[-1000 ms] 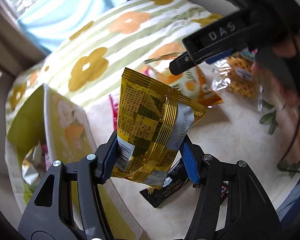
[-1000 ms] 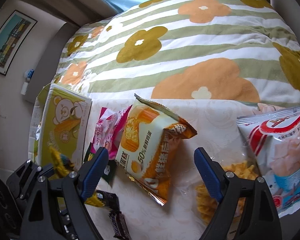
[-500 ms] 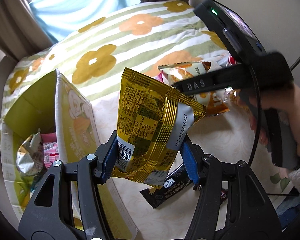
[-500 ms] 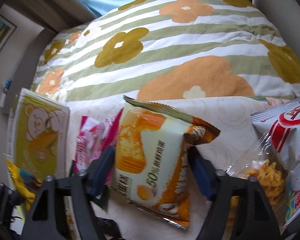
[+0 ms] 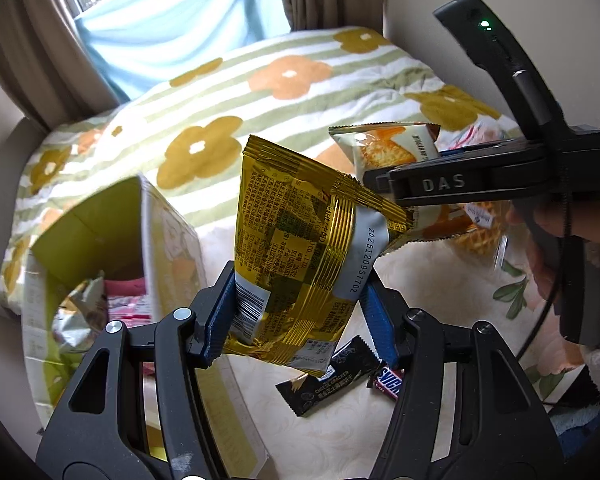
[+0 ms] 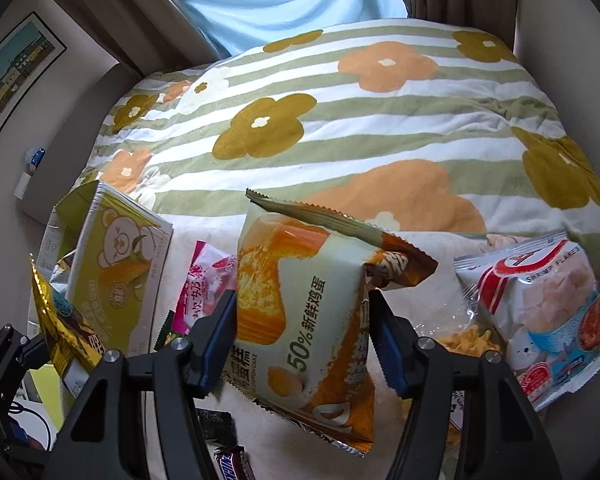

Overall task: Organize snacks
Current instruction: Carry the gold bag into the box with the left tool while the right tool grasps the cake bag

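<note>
My left gripper (image 5: 300,314) is shut on the lower end of a gold snack bag (image 5: 300,232) and holds it upright above the table. Just left of it stands an open yellow-green bear box (image 5: 100,240) with several packets inside. In the right wrist view my right gripper (image 6: 304,336) has its jaws closing, with both blue pads pressed on the sides of an orange-and-white cake pack (image 6: 308,300). That pack hangs clear of the tabletop. The same cake pack (image 5: 384,148) shows behind the gold bag in the left wrist view.
On the cream tablecloth (image 5: 420,280) lie a black cracker bar (image 5: 328,380), a Snickers bar (image 5: 388,378), a pink packet (image 6: 208,284), a shrimp flakes bag (image 6: 540,308) and a clear bag of yellow crisps (image 5: 480,236). A flowered bedspread (image 6: 340,120) lies beyond. A hand (image 5: 540,248) grips the right tool.
The right jaws went from wide around the cake pack to pressed on it, and lifted it off the table. Both grippers rose; the left kept the gold bag.
</note>
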